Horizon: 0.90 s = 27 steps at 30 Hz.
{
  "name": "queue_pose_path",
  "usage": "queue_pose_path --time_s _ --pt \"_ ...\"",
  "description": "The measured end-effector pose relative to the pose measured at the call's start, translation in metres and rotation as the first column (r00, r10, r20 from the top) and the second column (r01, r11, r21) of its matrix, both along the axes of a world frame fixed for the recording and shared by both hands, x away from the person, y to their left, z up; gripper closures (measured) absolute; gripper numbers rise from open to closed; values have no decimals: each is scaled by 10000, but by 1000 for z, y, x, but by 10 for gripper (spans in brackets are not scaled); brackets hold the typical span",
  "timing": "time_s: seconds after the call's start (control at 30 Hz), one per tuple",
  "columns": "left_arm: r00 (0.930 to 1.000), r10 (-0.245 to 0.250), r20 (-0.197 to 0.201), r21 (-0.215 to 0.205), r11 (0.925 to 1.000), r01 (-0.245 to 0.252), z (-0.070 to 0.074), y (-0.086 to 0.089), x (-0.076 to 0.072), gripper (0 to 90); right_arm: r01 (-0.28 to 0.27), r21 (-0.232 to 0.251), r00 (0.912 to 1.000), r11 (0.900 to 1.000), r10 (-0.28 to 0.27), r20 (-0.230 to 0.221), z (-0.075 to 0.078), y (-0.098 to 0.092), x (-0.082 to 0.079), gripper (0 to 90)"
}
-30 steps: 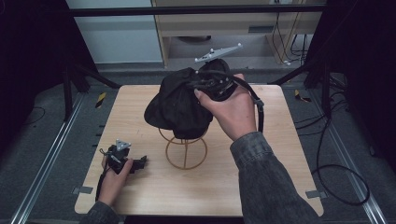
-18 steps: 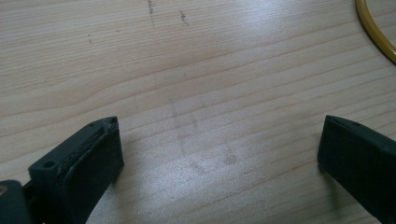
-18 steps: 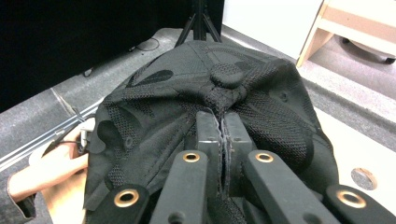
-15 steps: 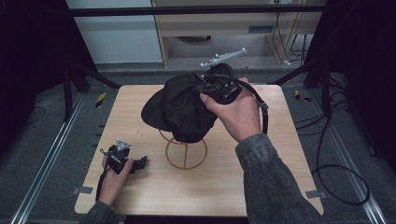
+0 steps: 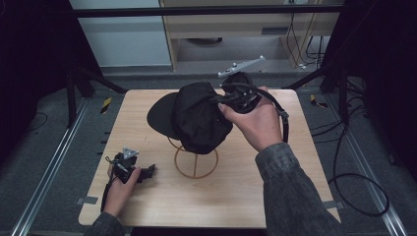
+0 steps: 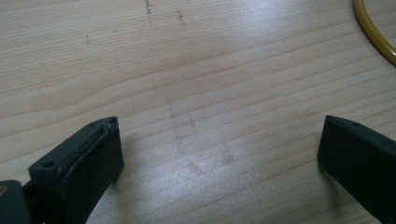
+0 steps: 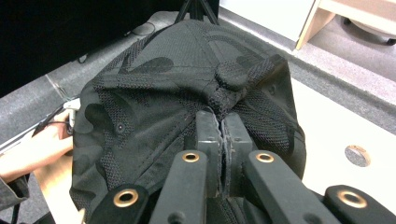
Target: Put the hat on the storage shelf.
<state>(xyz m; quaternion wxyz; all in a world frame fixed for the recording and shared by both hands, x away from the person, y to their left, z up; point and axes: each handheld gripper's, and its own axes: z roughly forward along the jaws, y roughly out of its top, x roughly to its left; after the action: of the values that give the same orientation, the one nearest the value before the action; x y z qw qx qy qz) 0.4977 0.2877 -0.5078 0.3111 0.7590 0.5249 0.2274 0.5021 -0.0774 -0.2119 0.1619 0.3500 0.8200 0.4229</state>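
Note:
A black cap (image 5: 196, 115) hangs in the air over a gold wire stand (image 5: 195, 161) in the middle of the table, its brim pointing left. My right gripper (image 5: 220, 101) is shut on the cap's crown fabric, near the top button (image 7: 232, 74); in the right gripper view the two jaws press together on the mesh cloth (image 7: 154, 102). My left gripper (image 5: 147, 170) rests low on the table at the front left, open, with bare wood between its jaws. The stand's ring base (image 6: 373, 32) shows at the upper right of the left gripper view.
The light wooden table (image 5: 295, 162) has free room to the right and in front of the stand. Black cables (image 5: 354, 182) trail off the right side. Dark frame legs (image 5: 78, 83) stand beyond the table's far corners, and a cabinet (image 5: 221, 29) stands behind.
The right gripper has lifted and turned the cap above the stand, so the brim now swings out to the left. The left gripper has stayed put.

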Motion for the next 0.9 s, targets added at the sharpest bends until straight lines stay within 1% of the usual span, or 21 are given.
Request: queue_pose_path --time_s 0.1,0.33,0.5,0.6,0.77,0.83,0.9 --pt "10000 -9 3 11 10000 9 0 0 0 0 9 -163 10000 9999 -10 -39 -3 -2 1 881" --pt "10000 -50 5 17 10000 50 0 0 0 0 -91 -368 9998 9993 84 -196 -11 -2 3 880" --pt "10000 -62 8 11 10000 62 0 0 0 0 -121 -370 9996 9992 112 -253 -15 -2 4 880" --pt "10000 -67 6 12 10000 67 0 0 0 0 -140 -559 9993 9983 121 -347 -18 -1 5 880" --pt "10000 -72 8 15 10000 72 0 0 0 0 -174 -609 9990 9980 148 -418 -25 -1 5 880" --pt "10000 -74 8 14 10000 74 0 0 0 0 -164 -631 9986 9979 132 -516 -27 0 5 881" --pt "10000 -70 8 11 10000 70 0 0 0 0 -240 -687 9985 9974 205 -506 -30 2 6 881"
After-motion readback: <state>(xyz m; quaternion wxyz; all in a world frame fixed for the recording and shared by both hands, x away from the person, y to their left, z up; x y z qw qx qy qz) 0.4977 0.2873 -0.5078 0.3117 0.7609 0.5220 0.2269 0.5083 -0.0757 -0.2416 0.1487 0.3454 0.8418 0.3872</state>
